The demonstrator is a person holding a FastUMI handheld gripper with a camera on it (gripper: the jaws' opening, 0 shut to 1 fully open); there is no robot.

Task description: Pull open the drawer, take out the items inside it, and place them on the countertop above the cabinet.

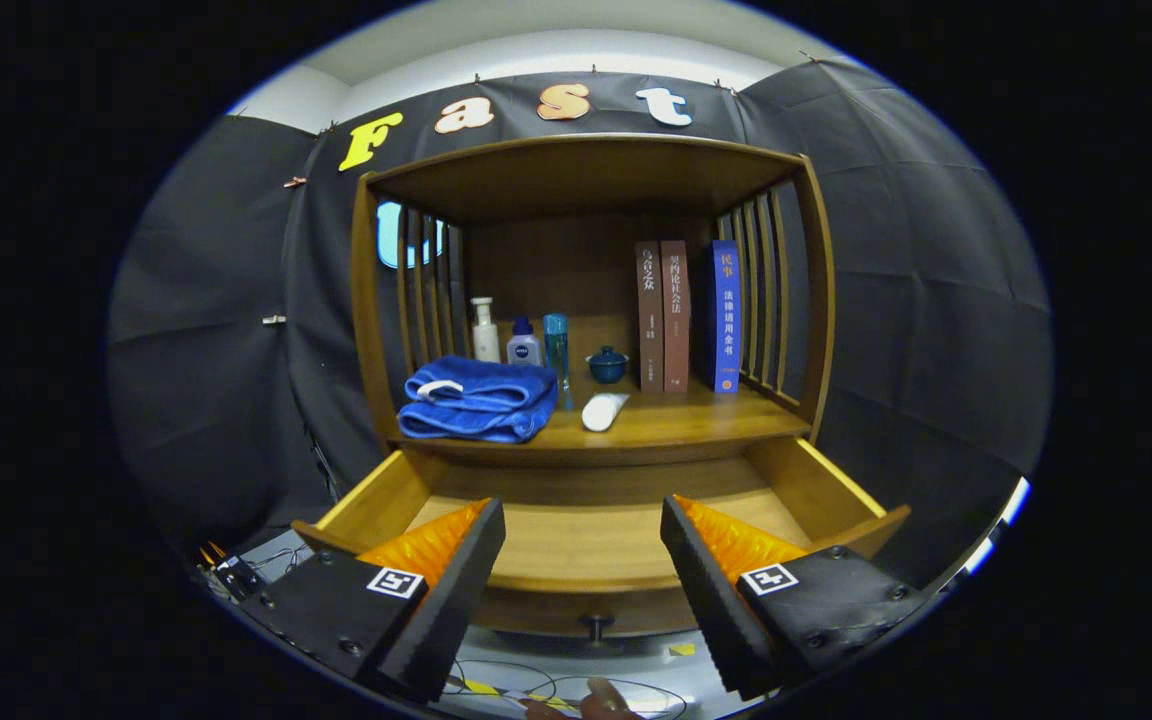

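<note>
The light wooden drawer (586,530) stands pulled open under the cabinet's countertop (676,425), its visible floor bare. On the countertop's front edge lie a folded blue towel (481,400), likely soft and light and easiest pinched at a thick fold, and a white tube (604,410), probably smooth and slippery. The gripper (583,580) hovers over the drawer's front edge with fingers spread wide, holding nothing.

My claw (583,520) hangs spread before a smooth, satin-finished wooden drawer (576,545); on the wooden countertop (676,425) lie a soft terry-cloth towel (479,398) and a glossy plastic tube (603,410).
</note>
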